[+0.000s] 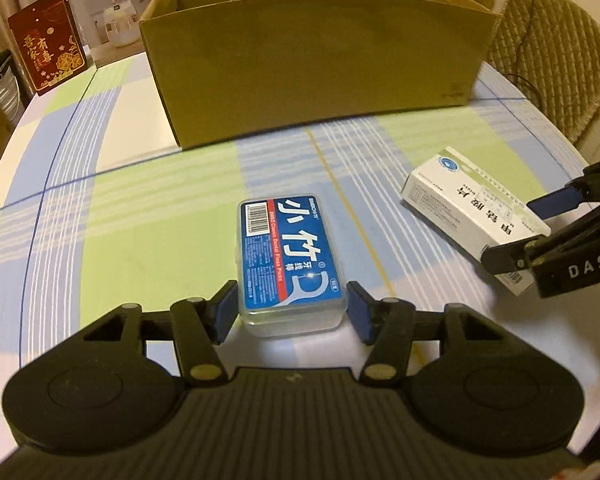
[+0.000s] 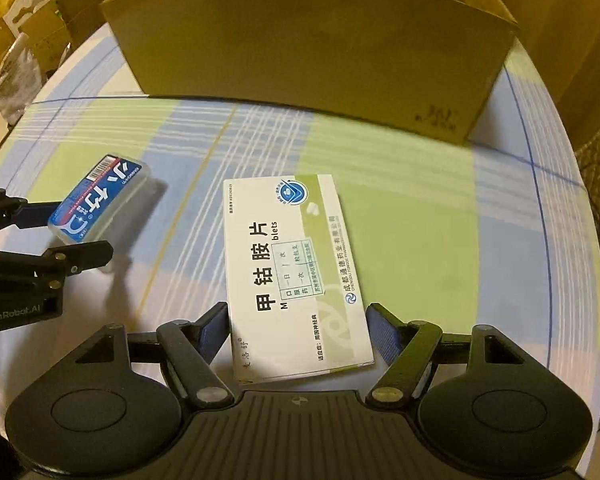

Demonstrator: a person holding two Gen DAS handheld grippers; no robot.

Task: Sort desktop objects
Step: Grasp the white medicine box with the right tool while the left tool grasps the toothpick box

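A: Holding what, on the left?

B: Clamped on the floss pick box (image 1: 292, 256), blue label up, barcode end pointing away. Sits at lower centre of the left wrist view, between the blue pads (image 1: 225, 312) of the left gripper (image 1: 292, 312). Narrowed to the width of the box, pressing on its two long sides near the closer end.

A: Resting on the table or lifted?

B: Cannot tell for sure. Looks tilted from the other camera, at centre left there, with a shadow to its right.

A: And on the right?

B: Closed on the white and green medicine box (image 2: 296, 280), printed face up, lengthwise down the middle of the right wrist view. Pinched at its near end by the right gripper (image 2: 298, 332), one pad against each long edge. Set wider than the left, to suit the broader box.

A: Apart from each other?

B: Well apart, side by side on a green, blue and white checked tablecloth (image 1: 140, 220). Seen from the left wrist, medicine box at centre right, with black fingers reaching in from the right edge.

A: Beyond them?

B: A large open cardboard box (image 1: 312, 80), filling the upper middle of both views, near wall facing the grippers. Something green with a barcode just showing over its far rim. At upper left of the left wrist view, a red packet (image 1: 48, 48) with gold print standing upright, and a white humidifier carton (image 1: 108, 12) just behind it. At upper right, a quilted chair back (image 1: 552, 52).
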